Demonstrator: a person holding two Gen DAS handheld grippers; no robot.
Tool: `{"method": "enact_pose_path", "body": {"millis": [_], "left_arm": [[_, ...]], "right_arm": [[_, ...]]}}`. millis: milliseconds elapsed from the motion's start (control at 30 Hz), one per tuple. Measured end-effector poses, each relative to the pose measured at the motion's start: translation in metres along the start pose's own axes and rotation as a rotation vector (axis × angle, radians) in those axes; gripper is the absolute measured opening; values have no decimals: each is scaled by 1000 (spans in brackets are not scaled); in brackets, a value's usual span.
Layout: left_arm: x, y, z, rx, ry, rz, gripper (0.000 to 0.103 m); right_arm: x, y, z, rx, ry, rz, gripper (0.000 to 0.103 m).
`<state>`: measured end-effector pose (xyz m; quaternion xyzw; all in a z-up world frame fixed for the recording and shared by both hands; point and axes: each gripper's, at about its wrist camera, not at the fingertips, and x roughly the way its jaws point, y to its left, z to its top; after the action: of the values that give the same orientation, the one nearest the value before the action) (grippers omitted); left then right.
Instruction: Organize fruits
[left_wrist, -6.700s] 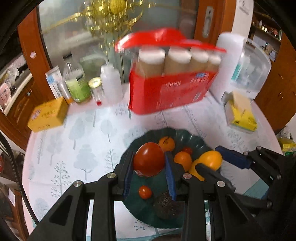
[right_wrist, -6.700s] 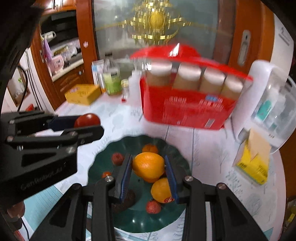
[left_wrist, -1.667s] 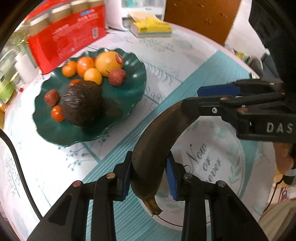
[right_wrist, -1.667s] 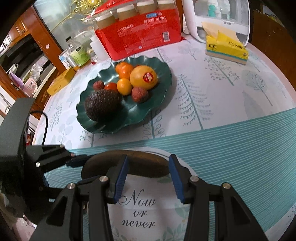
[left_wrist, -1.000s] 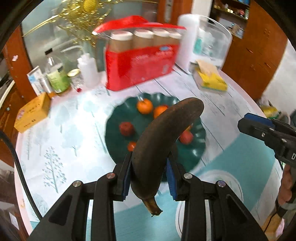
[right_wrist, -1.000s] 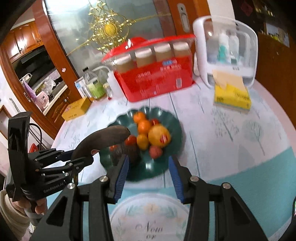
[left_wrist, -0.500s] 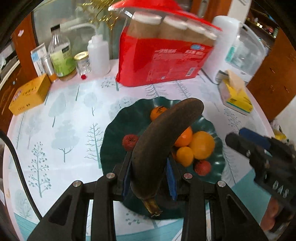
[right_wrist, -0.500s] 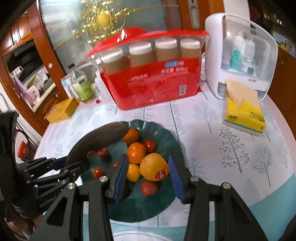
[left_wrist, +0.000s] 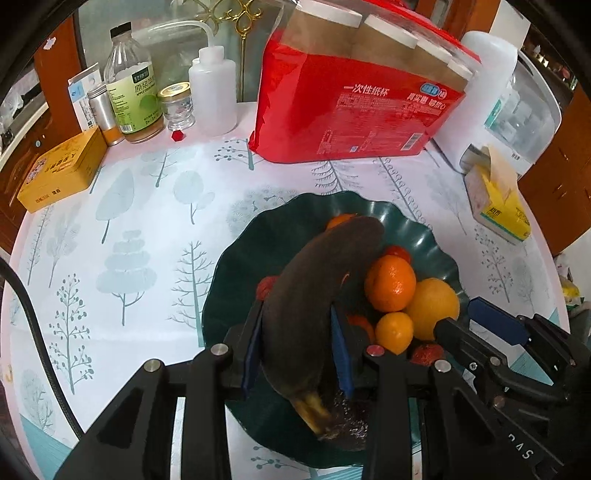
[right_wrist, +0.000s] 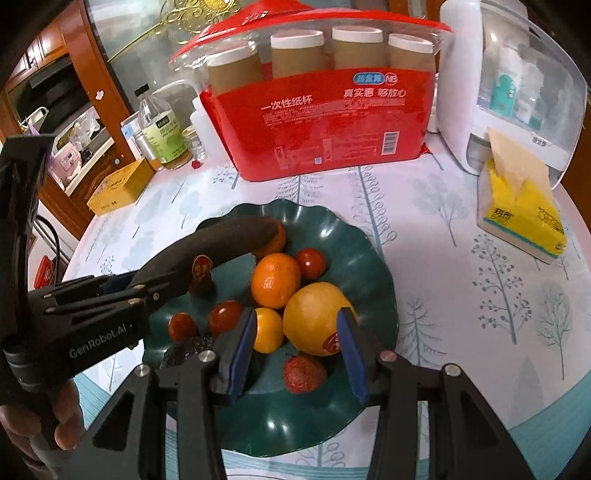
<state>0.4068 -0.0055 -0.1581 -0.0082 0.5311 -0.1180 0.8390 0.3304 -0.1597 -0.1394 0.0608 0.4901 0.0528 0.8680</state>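
Observation:
A dark, overripe banana (left_wrist: 317, 295) lies between the blue pads of my left gripper (left_wrist: 297, 347), which is shut on it with its jaws starting to open. The banana's far tip rests on a small orange at the back of the dark green scalloped plate (left_wrist: 236, 280). The plate also holds oranges (right_wrist: 275, 278), a big yellow-orange fruit (right_wrist: 314, 317), cherry tomatoes (right_wrist: 225, 317), a lychee (right_wrist: 303, 373) and a dark avocado (right_wrist: 188, 349). My right gripper (right_wrist: 297, 354) hangs open and empty just above the plate's near side, in front of the big fruit.
A red pack of paper cups (right_wrist: 325, 122) stands behind the plate. Bottles and jars (left_wrist: 136, 99) and a yellow box (left_wrist: 59, 173) sit at the back left. At the right are a yellow tissue pack (right_wrist: 521, 218) and a white dispenser (right_wrist: 517, 92). A hand (right_wrist: 33, 421) holds the left gripper.
Both grippers have come down and closer to the green plate. The banana has sunk until its far tip touches the fruit, and the left pads stand slightly wider.

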Motion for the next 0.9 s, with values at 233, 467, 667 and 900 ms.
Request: {"method": "enact_pose_path", "body": {"millis": [233, 467, 667, 900], "left_arm": [[-22, -3, -3, 18, -62, 5, 73], [-43, -6, -12, 39, -77, 24, 77], [-65, -6, -25, 32, -93, 23, 85], [-94, -8, -50, 28, -106, 26, 91]], "right_arm": [[1, 4, -3, -10, 11, 10, 45], [-10, 12, -7, -22, 5, 16, 45], [-27, 19, -11, -30, -13, 17, 45], [-51, 27, -28, -32, -20, 16, 45]]}}
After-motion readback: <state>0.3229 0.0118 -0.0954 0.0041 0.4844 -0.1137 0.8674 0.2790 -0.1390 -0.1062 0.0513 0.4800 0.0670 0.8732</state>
